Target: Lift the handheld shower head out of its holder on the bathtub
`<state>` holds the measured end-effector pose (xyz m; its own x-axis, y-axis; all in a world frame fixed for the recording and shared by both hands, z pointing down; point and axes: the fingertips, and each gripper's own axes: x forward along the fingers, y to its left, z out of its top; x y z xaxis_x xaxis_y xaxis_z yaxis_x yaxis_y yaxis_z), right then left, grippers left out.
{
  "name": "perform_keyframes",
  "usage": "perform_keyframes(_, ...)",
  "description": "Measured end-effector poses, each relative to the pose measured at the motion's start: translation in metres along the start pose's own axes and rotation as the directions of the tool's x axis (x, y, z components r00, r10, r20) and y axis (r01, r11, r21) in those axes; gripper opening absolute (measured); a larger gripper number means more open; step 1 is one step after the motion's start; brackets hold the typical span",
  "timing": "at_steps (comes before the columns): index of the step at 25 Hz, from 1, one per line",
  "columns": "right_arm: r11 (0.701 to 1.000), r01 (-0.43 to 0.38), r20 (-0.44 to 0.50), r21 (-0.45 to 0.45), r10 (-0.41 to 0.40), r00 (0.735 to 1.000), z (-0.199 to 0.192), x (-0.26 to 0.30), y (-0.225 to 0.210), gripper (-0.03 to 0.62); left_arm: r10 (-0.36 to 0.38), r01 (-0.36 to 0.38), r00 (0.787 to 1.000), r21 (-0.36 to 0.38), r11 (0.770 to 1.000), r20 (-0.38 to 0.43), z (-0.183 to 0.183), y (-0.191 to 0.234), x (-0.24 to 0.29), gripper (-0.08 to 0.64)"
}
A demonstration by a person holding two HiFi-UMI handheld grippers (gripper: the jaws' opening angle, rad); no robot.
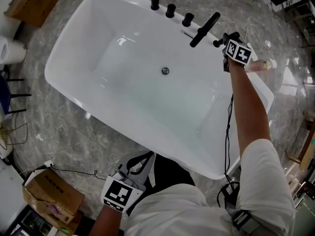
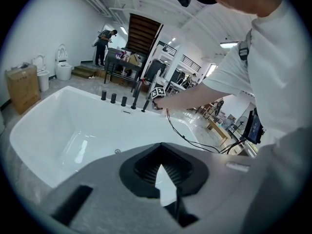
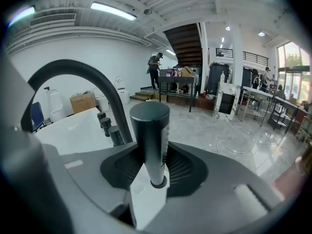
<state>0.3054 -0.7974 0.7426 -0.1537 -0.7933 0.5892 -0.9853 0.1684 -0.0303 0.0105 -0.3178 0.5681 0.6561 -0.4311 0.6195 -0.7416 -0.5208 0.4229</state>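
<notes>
The handheld shower head [image 3: 150, 145] is a black upright cylinder standing over the white bathtub rim [image 3: 73, 130]. My right gripper [image 3: 151, 172] is shut on it, one pad pressing each side. In the head view the right gripper [image 1: 222, 42] is at the tub's far right corner, beside the black spout [image 1: 205, 29] and three black knobs [image 1: 170, 10]. My left gripper [image 2: 163, 172] is shut with nothing in it, held low near the person's body [image 1: 123, 191], well away from the tub fittings.
The curved black spout [image 3: 83, 69] rises just left of the shower head. A black cable [image 1: 228, 132] hangs along the right arm. Cardboard boxes [image 1: 34, 1] [image 1: 51, 193] and a toilet [image 1: 10, 50] stand on the marble floor. A person [image 3: 155, 67] stands far back.
</notes>
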Motion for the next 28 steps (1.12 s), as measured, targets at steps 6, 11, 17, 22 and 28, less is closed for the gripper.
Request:
perform_keyframes(6,0.999,-0.013,0.026,-0.037,0.014,1.0,0.013,-0.023,0.008,0.146,0.0,0.0,1.0,0.024,1.0,0.019,0.001,-0.008,-0.01,0.006)
perform_keyframes(11,0.998,-0.022,0.044,-0.064,0.025,0.999,0.026,-0.047,0.011,0.146,-0.013,0.012,1.0,0.051,0.999,0.026,0.006,-0.018,-0.02,0.006)
perform_keyframes(17,0.996,-0.041,0.072,-0.082,0.047,0.996,0.04,-0.072,0.016,0.146,-0.029,0.027,0.999,0.076,0.997,0.031,0.009,-0.029,-0.033,0.006)
perform_keyframes(22,0.994,-0.047,0.106,-0.095,0.057,0.993,0.055,-0.098,0.024,0.146,-0.041,0.038,0.999,0.094,0.995,0.034,0.009,-0.033,-0.043,0.006)
perform_keyframes(28,0.99,-0.056,0.145,-0.131,0.075,0.987,0.073,-0.134,0.037,0.146,-0.055,0.049,0.997,0.126,0.991,0.046,0.011,-0.041,-0.059,0.006)
